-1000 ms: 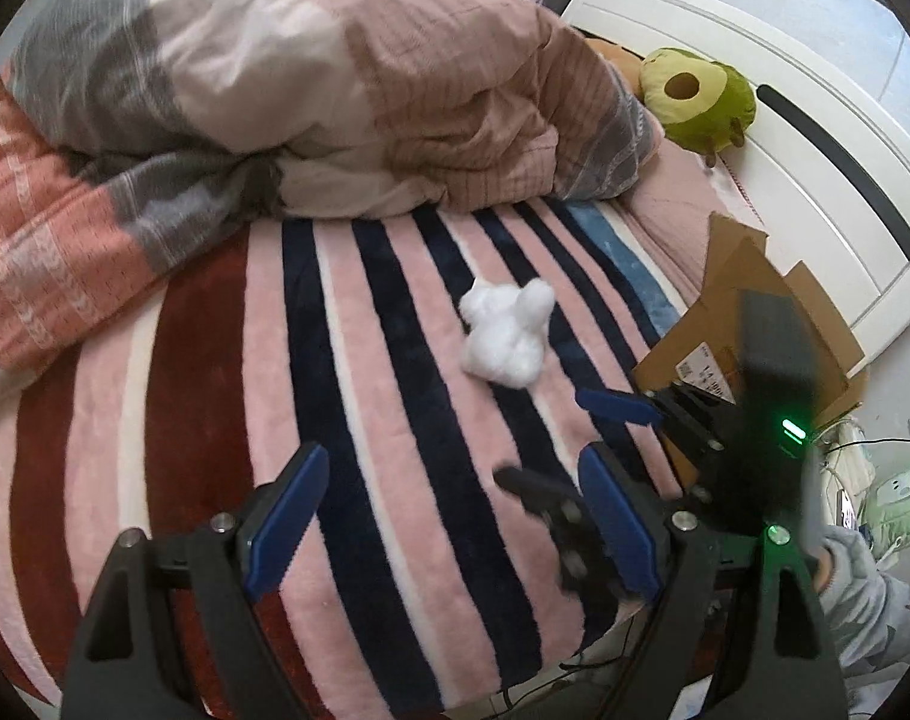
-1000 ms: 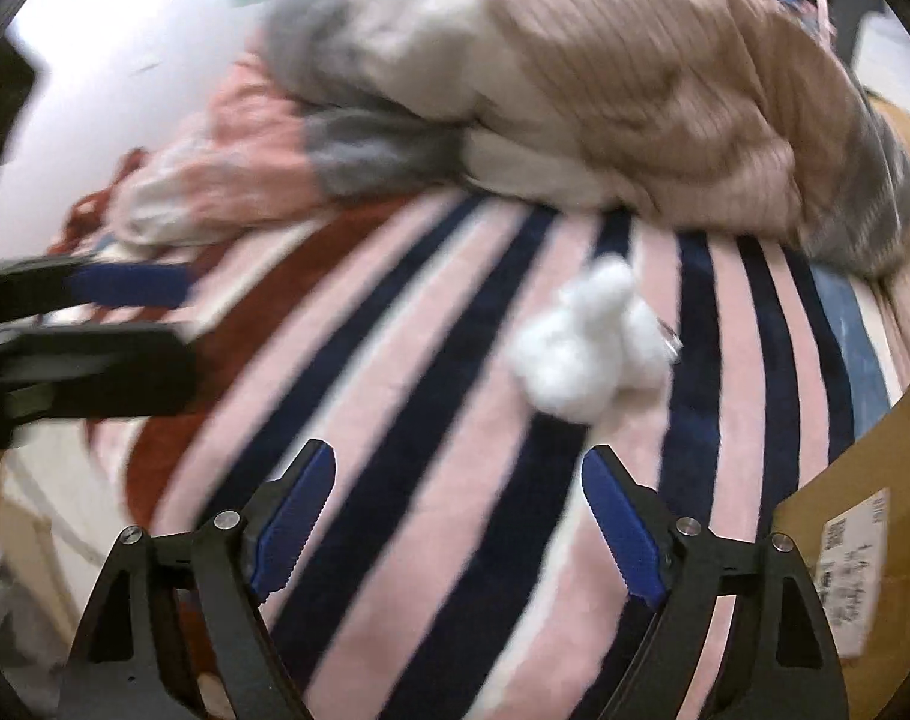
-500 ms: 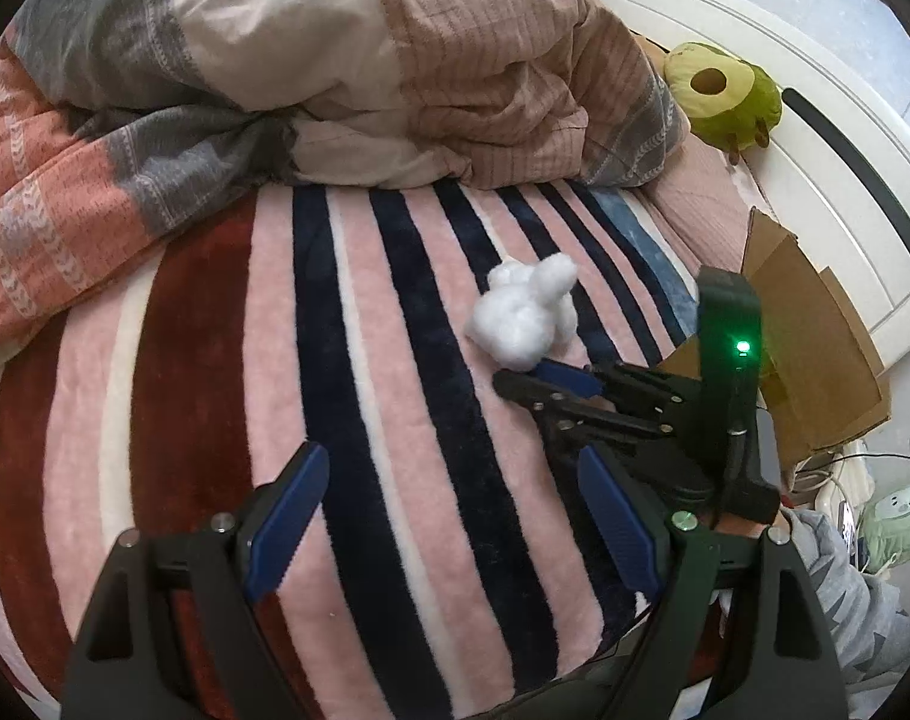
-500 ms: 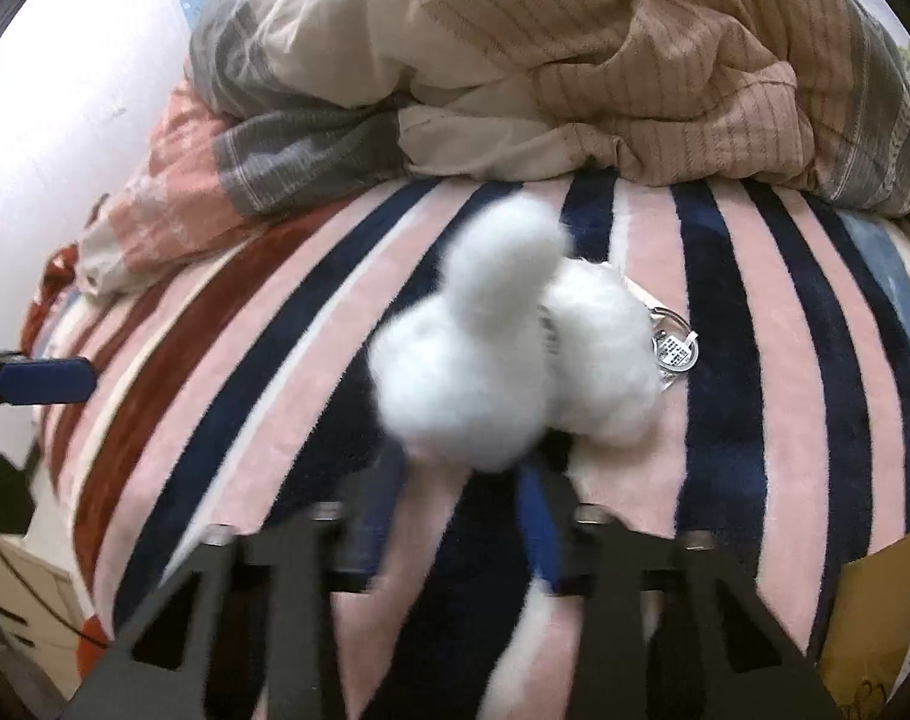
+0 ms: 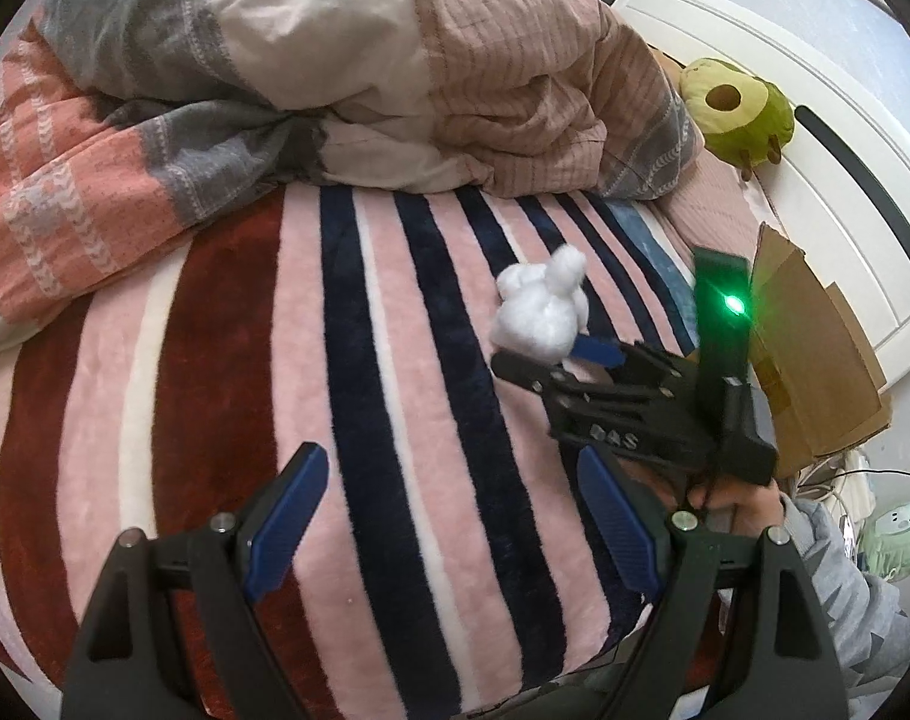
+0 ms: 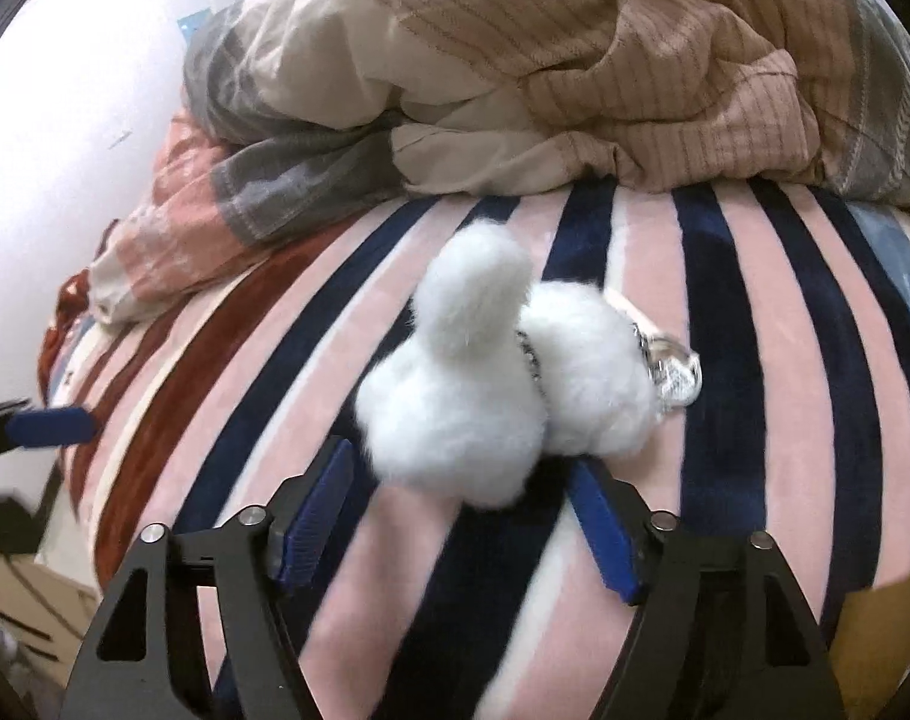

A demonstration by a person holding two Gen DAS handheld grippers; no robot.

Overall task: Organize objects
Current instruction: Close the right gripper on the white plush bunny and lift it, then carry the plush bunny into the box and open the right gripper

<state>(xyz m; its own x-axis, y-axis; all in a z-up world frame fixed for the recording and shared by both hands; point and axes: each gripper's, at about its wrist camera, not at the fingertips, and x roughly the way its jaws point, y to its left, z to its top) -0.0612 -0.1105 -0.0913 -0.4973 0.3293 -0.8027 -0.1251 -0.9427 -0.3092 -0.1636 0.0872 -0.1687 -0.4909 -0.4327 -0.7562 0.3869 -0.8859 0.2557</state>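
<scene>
A white fluffy plush toy [image 5: 539, 312] [image 6: 473, 396] with a metal keyring [image 6: 671, 366] lies on the striped blanket [image 5: 395, 360]. My right gripper [image 6: 461, 462] [image 5: 545, 354] reaches it from the near right. Its jaws are opening, and the toy's lower end sits between the blue pads [image 6: 317, 504] without being squeezed. My left gripper [image 5: 449, 462] hovers open over the blanket, nearer than the toy, with nothing between its fingers. One of its blue fingers [image 6: 50, 426] shows at the left edge of the right wrist view.
A bunched duvet [image 5: 335, 60] fills the far side of the bed. A green avocado plush [image 5: 737, 102] rests by the white headboard [image 5: 827, 192]. An open cardboard box [image 5: 815, 372] stands off the bed's right edge, behind the right gripper.
The right gripper moved in to the white toy, closed its jaws under it half a second ago, and now has them spread around the toy's base. The left gripper barely moved.
</scene>
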